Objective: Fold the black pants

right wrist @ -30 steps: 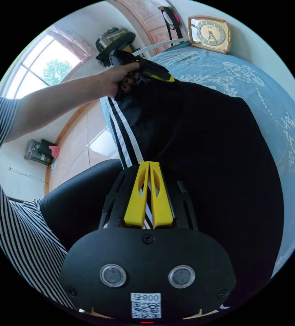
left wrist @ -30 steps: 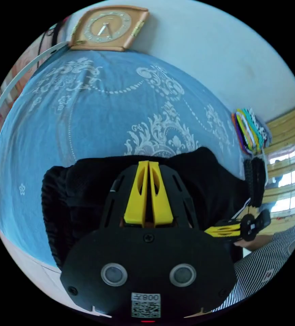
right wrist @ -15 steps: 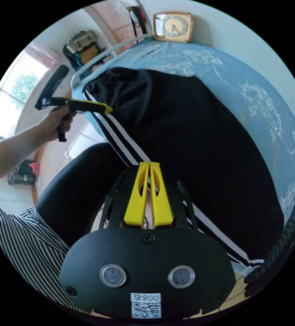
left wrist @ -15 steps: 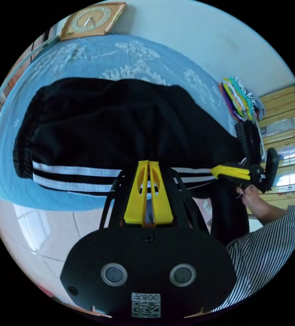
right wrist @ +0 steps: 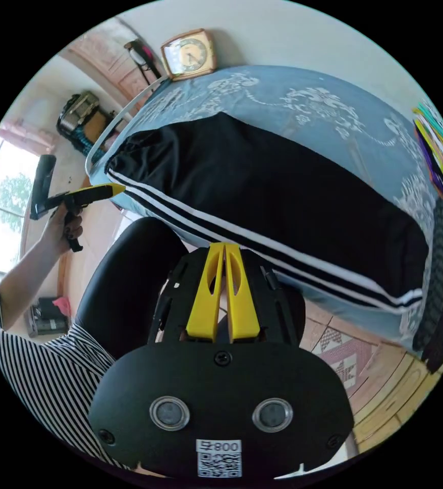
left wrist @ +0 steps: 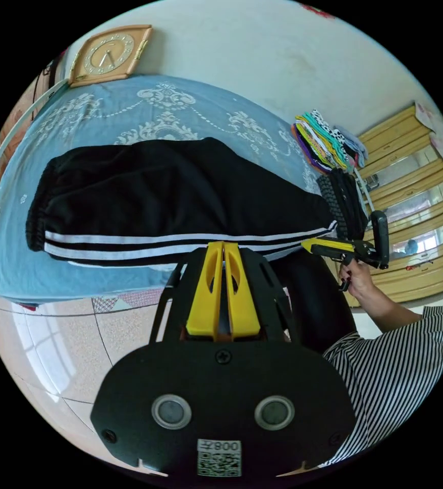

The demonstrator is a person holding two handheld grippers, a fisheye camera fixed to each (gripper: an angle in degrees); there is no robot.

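— Across the blue patterned bedsheet (left wrist: pixel 130 109) what lies now, against a second ago?

— Black pants with two white side stripes (left wrist: pixel 181 198) lie flat along the near edge of the bed, folded lengthwise, stripes toward the floor. A second ago they were bunched and lifted, both grippers clamped on the cloth; half a second ago they were already down, with the tools close to the striped edge.

— And the grippers?

— Both have drawn back off the pants. The left gripper (left wrist: pixel 223 249) shows its yellow jaws pressed together on nothing, their tips just short of the stripes; it also appears in the right gripper view, off the waistband end (right wrist: pixel 110 189). The right gripper (right wrist: pixel 224 250) is likewise clenched and empty, and shows in the left gripper view beyond the cuff end (left wrist: pixel 313 246), held in a hand (left wrist: pixel 356 277).

— Any writing?

— A small code label (left wrist: pixel 219 457) sits on each tool's body; I leave it unread. A wooden-framed clock (left wrist: pixel 107 53) rests at the far end of the bed against the wall.

— Room to move?

— The striped edge runs nearly flush with the bed's front edge. Beyond the pants the sheet is open up to the wall. A stack of colourful folded cloths (left wrist: pixel 328 142) and a dark knitted piece (left wrist: pixel 341 201) sit near the cuff end. Tiled floor (left wrist: pixel 63 346) lies below.
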